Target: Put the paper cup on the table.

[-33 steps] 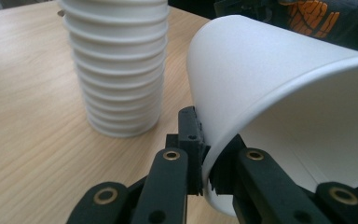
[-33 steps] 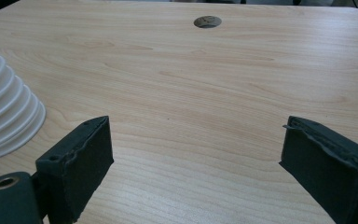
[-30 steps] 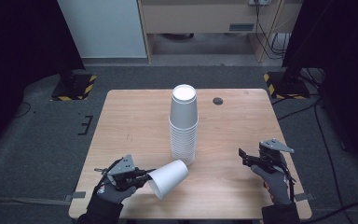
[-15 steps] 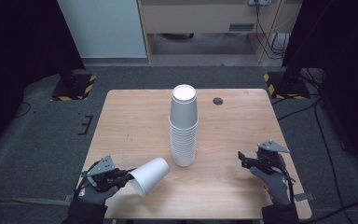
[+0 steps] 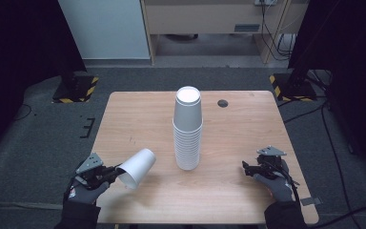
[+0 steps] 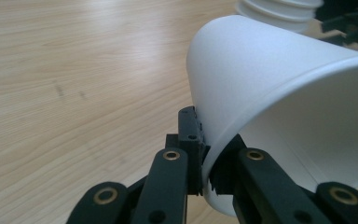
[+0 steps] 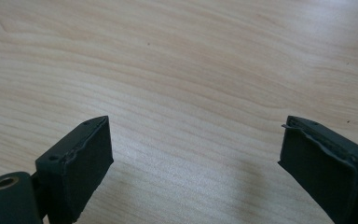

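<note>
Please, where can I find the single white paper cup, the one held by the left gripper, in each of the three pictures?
High view: the single cup lies tilted at lower left, its rim pinched by the left gripper.
Left gripper view: the cup covers the right half, its rim between the fingers.
Right gripper view: bare table between open fingers; the cup is not there.
Shared landmark: the cup stack, seen at the top right of the left gripper view.

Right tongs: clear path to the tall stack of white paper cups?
Probably yes. The right tongs are open and empty, and bare wooden table lies between them and the tall stack of white paper cups.
</note>
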{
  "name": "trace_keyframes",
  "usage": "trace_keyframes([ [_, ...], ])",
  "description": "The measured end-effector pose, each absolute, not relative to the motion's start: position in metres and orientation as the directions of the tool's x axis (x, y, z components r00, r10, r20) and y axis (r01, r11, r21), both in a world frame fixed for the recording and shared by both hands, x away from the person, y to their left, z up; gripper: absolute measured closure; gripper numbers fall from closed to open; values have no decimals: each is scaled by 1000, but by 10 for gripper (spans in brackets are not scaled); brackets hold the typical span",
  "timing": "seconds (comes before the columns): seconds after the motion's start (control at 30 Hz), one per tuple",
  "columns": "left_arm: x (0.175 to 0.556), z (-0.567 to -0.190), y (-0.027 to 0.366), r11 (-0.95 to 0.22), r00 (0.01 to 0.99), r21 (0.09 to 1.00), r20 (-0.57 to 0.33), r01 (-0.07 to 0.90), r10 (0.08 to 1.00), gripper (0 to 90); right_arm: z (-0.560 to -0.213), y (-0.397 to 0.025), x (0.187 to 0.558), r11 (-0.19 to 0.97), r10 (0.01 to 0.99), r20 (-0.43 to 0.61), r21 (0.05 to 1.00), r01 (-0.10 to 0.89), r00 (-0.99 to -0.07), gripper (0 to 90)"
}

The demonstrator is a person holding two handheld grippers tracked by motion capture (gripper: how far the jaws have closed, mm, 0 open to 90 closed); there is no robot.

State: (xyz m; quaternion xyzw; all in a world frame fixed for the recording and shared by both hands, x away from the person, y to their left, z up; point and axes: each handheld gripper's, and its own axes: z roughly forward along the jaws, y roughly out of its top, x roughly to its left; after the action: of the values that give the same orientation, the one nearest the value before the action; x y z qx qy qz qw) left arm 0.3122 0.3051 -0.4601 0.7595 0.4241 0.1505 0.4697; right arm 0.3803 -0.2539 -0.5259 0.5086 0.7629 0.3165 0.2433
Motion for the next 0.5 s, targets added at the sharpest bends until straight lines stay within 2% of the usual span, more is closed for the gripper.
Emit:
trace_keyframes([
  [0.23,318,-455,308,-179,506,820,-150,544,849,849,-533,-255,383,304,929,-67,696,651,-363,92],
  [0.5,332,-446,311,-209,436,764,-103,610,894,849,-537,-255,383,263,936,-22,708,655,-352,80],
])
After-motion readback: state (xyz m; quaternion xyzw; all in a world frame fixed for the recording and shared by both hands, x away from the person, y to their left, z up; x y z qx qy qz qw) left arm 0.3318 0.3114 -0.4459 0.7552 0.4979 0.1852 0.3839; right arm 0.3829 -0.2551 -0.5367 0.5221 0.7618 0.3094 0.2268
